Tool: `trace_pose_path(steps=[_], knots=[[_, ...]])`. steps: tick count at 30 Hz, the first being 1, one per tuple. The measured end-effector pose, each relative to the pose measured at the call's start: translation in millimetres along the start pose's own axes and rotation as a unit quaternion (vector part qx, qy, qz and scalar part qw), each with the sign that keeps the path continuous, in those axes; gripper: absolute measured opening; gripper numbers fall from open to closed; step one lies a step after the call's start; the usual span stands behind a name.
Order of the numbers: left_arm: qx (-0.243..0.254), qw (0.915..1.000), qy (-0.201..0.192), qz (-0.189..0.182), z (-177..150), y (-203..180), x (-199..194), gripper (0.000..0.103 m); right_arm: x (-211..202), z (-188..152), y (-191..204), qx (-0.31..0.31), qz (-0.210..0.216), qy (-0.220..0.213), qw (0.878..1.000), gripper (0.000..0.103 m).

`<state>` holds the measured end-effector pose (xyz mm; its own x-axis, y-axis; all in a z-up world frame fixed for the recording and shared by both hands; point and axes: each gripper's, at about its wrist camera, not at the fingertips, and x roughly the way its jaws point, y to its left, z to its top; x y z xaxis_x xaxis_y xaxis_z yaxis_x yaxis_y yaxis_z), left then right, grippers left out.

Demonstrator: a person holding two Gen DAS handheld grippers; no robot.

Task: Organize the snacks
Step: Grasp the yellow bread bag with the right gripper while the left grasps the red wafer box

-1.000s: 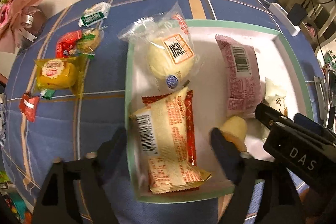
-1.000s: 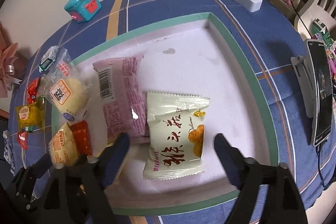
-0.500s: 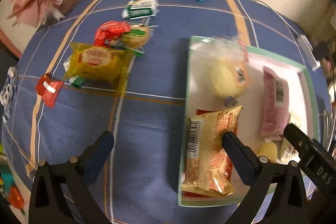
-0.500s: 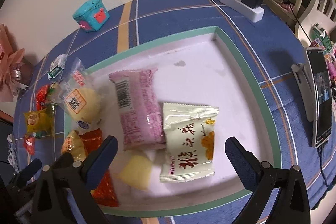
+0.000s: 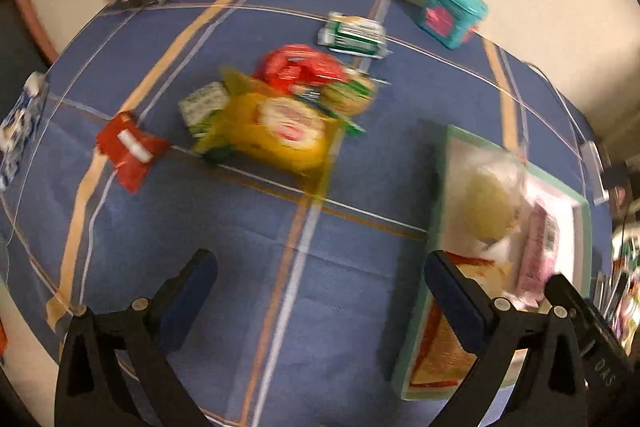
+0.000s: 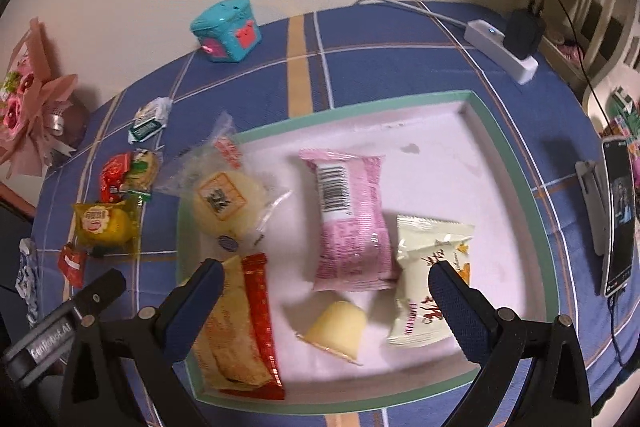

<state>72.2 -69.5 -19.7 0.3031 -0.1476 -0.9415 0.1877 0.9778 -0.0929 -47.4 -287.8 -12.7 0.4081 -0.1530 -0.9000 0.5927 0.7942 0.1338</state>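
On the blue checked tablecloth (image 5: 248, 259), loose snacks are lying at about eleven o'clock from the left gripper (image 5: 320, 291): a red packet (image 5: 128, 151), a yellow packet (image 5: 284, 133) and a green-and-white packet (image 5: 354, 35). The left gripper's jaws have just been opening and are standing wide apart with only cloth between them. At its three o'clock, the green-rimmed tray (image 6: 516, 163) is holding a clear-wrapped round cake (image 6: 224, 203), an orange-and-red packet (image 6: 240, 327), a pink packet (image 6: 348, 223), a small yellow jelly cup (image 6: 336, 327) and a cream packet (image 6: 428, 267). The right gripper (image 6: 326, 307) is hanging over the tray, its jaws likewise just opened wide, gripping nothing.
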Motion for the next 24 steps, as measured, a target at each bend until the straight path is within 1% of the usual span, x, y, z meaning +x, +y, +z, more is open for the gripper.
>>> trace_pose_path(steps=[5,7,11,15,19,24], knots=[[-0.05,0.9981,0.0,0.037,10,47,1,0.103,0,-1,25,-0.022,0.006,0.0,1.0,0.103],[-0.067,0.9963,-0.003,0.054,14,69,0,0.103,1,-2,38,-0.031,0.015,0.0,0.999,0.103],[-0.1,0.9923,-0.009,0.073,20,110,-3,0.103,0,-6,71,-0.055,0.029,-0.008,0.998,0.103],[-0.13,0.9882,-0.008,0.081,22,147,-5,0.103,1,-12,106,-0.083,0.041,-0.011,0.996,0.103],[-0.151,0.9847,-0.009,0.087,24,176,-7,0.103,6,-21,139,-0.114,0.052,-0.006,0.992,0.103],[-0.167,0.9822,-0.005,0.085,28,195,0,0.103,15,-32,178,-0.149,0.072,0.0,0.986,0.103]])
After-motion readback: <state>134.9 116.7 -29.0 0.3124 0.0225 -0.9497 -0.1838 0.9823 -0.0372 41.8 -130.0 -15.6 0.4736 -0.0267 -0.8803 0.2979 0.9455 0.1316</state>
